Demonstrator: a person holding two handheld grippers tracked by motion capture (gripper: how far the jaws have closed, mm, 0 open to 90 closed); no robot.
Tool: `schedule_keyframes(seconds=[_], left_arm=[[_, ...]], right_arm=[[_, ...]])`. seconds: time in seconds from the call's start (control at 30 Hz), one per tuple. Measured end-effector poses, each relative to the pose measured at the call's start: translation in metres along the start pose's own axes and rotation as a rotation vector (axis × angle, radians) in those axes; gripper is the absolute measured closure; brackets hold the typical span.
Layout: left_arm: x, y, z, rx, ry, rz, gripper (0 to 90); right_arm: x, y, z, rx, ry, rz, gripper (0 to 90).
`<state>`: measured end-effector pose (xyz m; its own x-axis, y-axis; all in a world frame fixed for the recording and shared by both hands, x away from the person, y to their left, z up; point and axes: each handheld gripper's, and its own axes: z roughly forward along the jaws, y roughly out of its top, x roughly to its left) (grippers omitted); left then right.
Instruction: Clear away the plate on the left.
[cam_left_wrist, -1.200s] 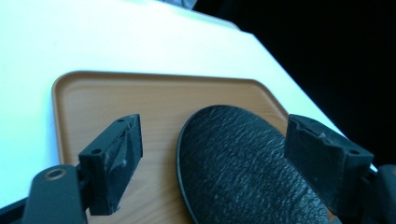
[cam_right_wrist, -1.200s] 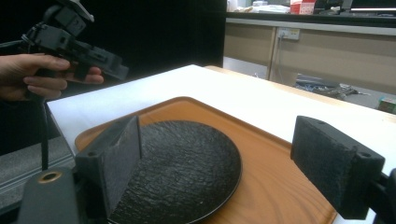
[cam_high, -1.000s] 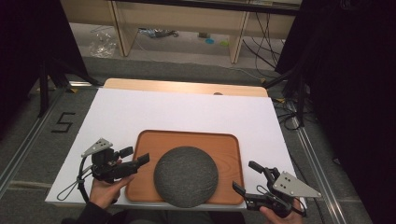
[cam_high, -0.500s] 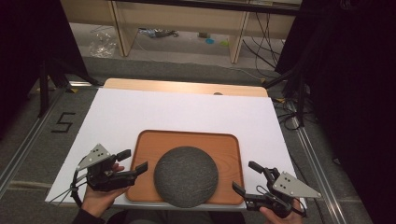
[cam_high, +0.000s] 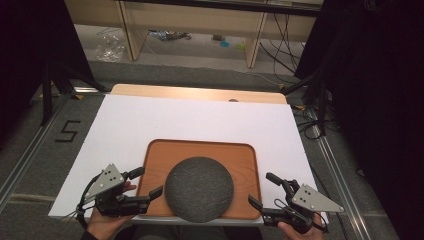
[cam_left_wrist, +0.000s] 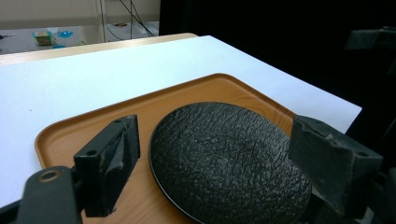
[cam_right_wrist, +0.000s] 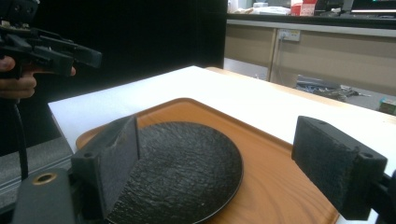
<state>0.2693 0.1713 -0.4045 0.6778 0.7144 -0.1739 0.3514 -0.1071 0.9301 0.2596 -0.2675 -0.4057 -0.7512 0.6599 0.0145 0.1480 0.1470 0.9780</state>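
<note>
Open tongs (cam_high: 146, 183) beside plate (cam_high: 199, 188)

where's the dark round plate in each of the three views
High view: the dark plate lies low centre on the wooden tray.
Left gripper view: plate centre right, between the jaws.
Right gripper view: plate low centre left.
Shared landmark: the tray under it.

A round, dark grey plate (cam_high: 199, 188) with a rough, pebbled surface lies flat in the lower centre of the frame, on an orange-brown wooden tray (cam_high: 160, 155), toward the tray's near edge.
</note>
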Motion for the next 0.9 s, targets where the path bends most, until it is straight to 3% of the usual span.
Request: schedule_keyframes(seconds=[0.17, 0.3, 0.5, 0.77, 0.9], left_arm=[[-0.0072, -0.0030, 0.0014, 0.007, -0.006, -0.001, 16.5], [-0.0081, -0.0029, 0.0018, 0.002, -0.009, 0.036, 16.4], [-0.0083, -0.0035, 0.0029, -0.006, -0.006, 0.009, 16.5], [-0.0079, -0.0028, 0.0023, -0.013, -0.001, 0.033, 16.4], [-0.0076, -0.0028, 0.0019, -0.020, 0.001, 0.020, 16.3]], right_arm=[[0.0001, 0.0000, 0.0002, -0.006, 0.002, -0.001, 16.2], [0.0000, -0.0001, 0.0003, -0.005, 0.003, -0.001, 16.2], [0.0001, 0.0001, 0.0001, -0.005, 0.003, -0.001, 16.2], [-0.0001, 0.0000, 0.0002, -0.005, 0.001, -0.003, 16.3], [-0.0001, -0.0001, 0.0001, -0.004, 0.001, -0.002, 16.3]])
